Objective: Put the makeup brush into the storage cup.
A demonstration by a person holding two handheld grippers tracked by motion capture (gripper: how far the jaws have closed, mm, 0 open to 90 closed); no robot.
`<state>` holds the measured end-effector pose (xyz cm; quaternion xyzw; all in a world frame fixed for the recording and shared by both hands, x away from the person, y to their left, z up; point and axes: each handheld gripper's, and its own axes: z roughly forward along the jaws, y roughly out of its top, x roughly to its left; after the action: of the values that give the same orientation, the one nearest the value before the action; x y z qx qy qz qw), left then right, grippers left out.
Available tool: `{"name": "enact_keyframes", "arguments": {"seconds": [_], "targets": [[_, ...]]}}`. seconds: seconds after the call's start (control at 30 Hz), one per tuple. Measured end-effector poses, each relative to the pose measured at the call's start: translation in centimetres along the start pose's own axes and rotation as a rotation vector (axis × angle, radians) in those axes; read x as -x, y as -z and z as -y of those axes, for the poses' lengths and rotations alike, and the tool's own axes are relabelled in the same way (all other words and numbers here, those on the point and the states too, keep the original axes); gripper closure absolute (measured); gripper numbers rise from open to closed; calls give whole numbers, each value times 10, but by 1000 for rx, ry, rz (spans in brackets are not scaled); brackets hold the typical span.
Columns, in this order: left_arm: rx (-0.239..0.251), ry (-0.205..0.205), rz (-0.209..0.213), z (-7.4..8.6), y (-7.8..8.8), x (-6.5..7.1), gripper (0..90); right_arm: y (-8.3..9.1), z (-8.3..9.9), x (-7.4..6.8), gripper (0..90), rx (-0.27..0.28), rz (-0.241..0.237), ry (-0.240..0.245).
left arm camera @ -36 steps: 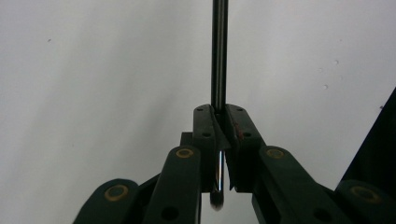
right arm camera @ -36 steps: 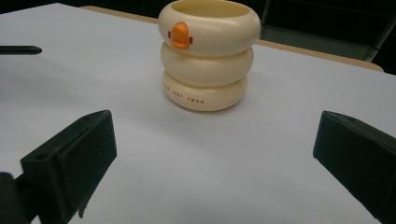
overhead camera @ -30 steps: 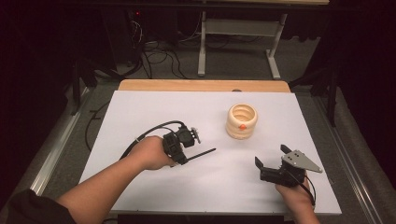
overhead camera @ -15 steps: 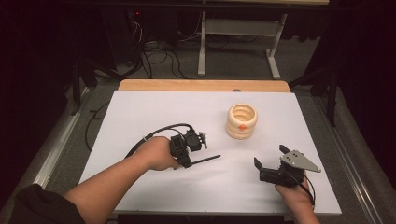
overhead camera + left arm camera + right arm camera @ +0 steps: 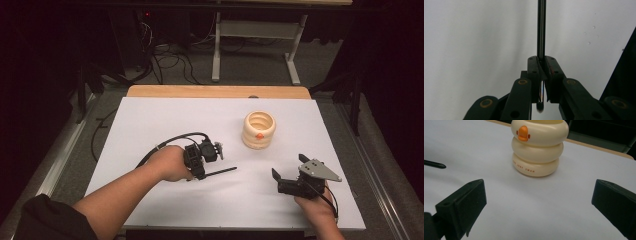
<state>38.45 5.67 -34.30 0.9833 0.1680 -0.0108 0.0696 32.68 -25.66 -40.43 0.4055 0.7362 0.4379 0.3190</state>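
With the left tongs (image 5: 212, 162) clamped on the black pen (image 5: 541, 30) and the right tongs (image 5: 285, 176) wide open, empty: carrying step, likely calling for a lift toward the duck-faced holder (image 5: 259, 130).

The white rectangular table surface (image 5: 150, 130) is bordered along its far edge by a light wooden strip (image 5: 215, 91). The cream ring-stacked plastic holder with an orange beak (image 5: 259, 129) is placed upright on the right half of the surface, toward the far side. The left gripper (image 5: 202, 159) is positioned near the centre, left of and nearer than the holder. The thin black metal rod (image 5: 222, 172) is clamped between its jaws and is extended rightward, just above the surface. The right gripper (image 5: 281, 180) is located near the front right edge, in front of the holder, well apart from the rod tip.
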Motion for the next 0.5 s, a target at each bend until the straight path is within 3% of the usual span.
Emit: {"name": "enact_keyframes", "arguments": {"seconds": [0.5], "targets": [[17, -21, -1, -2, 16, 2, 836, -17, -39, 2, 11, 4, 15, 93]]}}
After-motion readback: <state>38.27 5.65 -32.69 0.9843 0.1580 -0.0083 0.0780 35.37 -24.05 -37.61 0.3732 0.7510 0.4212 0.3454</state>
